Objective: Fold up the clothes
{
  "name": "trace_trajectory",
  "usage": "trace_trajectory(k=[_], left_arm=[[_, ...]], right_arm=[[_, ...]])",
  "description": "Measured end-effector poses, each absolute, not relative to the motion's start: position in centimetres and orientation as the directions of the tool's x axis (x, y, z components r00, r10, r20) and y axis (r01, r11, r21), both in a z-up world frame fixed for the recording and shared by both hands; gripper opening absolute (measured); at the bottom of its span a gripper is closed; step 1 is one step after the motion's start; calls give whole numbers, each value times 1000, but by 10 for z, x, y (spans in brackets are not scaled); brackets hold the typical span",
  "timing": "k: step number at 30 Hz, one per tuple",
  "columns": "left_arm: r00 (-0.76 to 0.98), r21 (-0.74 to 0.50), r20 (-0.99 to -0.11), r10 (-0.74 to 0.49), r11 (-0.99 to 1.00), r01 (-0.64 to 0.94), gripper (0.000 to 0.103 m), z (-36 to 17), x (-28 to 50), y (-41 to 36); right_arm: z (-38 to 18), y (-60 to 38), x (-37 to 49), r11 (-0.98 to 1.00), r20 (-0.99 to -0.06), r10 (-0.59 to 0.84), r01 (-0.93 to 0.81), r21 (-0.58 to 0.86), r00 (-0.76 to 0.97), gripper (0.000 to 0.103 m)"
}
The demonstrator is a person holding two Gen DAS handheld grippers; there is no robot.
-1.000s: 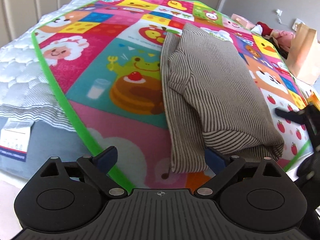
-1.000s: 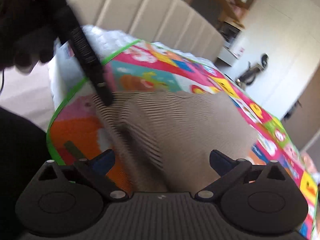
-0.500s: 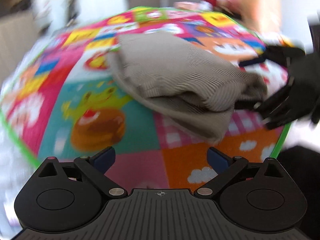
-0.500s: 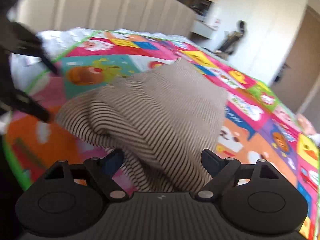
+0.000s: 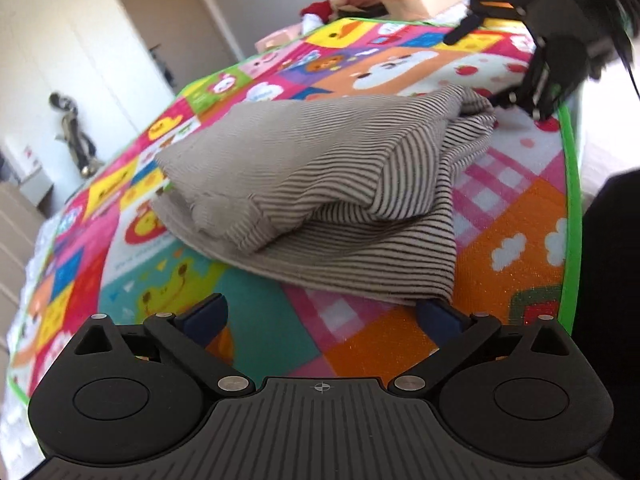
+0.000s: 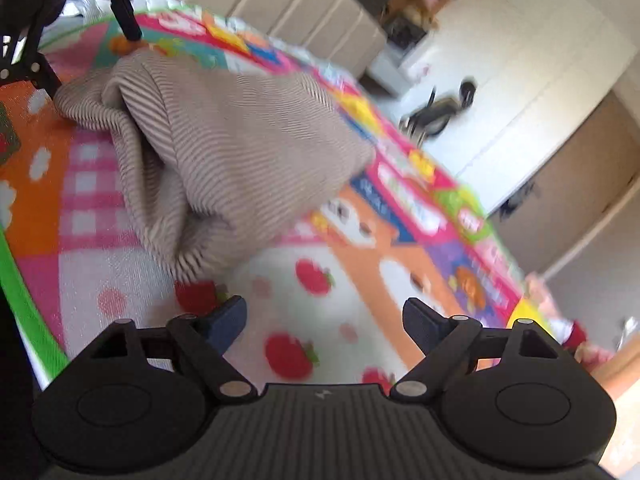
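Stripes run across a folded top lying on the play mat that covers the bed, near the mat's green edge. In the left wrist view the left tool sits low at the near side of the bundle, spread wide and holding nothing; its right finger is just at the corner of the bottom layer, touching or close to it. The top lies in layers, a rounded upper fold over a flatter under panel that juts out toward this tool. Beyond the far end of the bundle the other tool shows, dark and close to the cloth. In the right wrist view the right tool hovers over bare mat beside the top, fingers well apart and empty; the picture is blurred, so fine creases are hard to read. The bundle looks already doubled over, which would suit either a last neatening or one more fold to come. Either way, I would say the care lies in the loose edge: pinch both layers together at the corners, keep the two tools level, and lay the cloth down flat so the jutting panel lines up under the upper fold.
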State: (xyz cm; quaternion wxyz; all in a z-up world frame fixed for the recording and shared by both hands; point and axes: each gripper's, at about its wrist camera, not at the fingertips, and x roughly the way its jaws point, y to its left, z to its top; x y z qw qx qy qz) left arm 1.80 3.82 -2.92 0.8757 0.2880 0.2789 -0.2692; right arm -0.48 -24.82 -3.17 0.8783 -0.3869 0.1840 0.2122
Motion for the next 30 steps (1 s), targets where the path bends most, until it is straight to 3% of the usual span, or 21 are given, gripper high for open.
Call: trace_trajectory(k=[5,11,13,18,25,27,30], left_arm=[[751,307,-575,-325,765,566,103,-12,36,34],[735,93,-567,-372,858,506,103,15,77,47],[731,33,-565,-383,875,484,103,18,87,52],[733,-29,-559,-387,893,449,103,16,89,61],[724,-61,-588,-360,913,404,103,11,73,81],[728,-55,-587,-356,914,402,103,15,69,88],[727,-24,-583,-363,902,431,103,24,59,98]], right_arm=[[-33,-222,-2,555,-455,319,-553,-621,831,86],[-21,-216,4,511,-461,347,-577,-637,816,86],[-19,-224,2,525,-475,323,-572,-630,819,91],[-18,-229,-28,570,-475,312,-562,-600,823,94],[-36,-132,-34,498,-383,389,-541,-678,838,97],[-33,-104,-17,493,-400,408,-566,-660,821,89],[-13,-119,20,646,-478,409,-617,-449,777,75]])
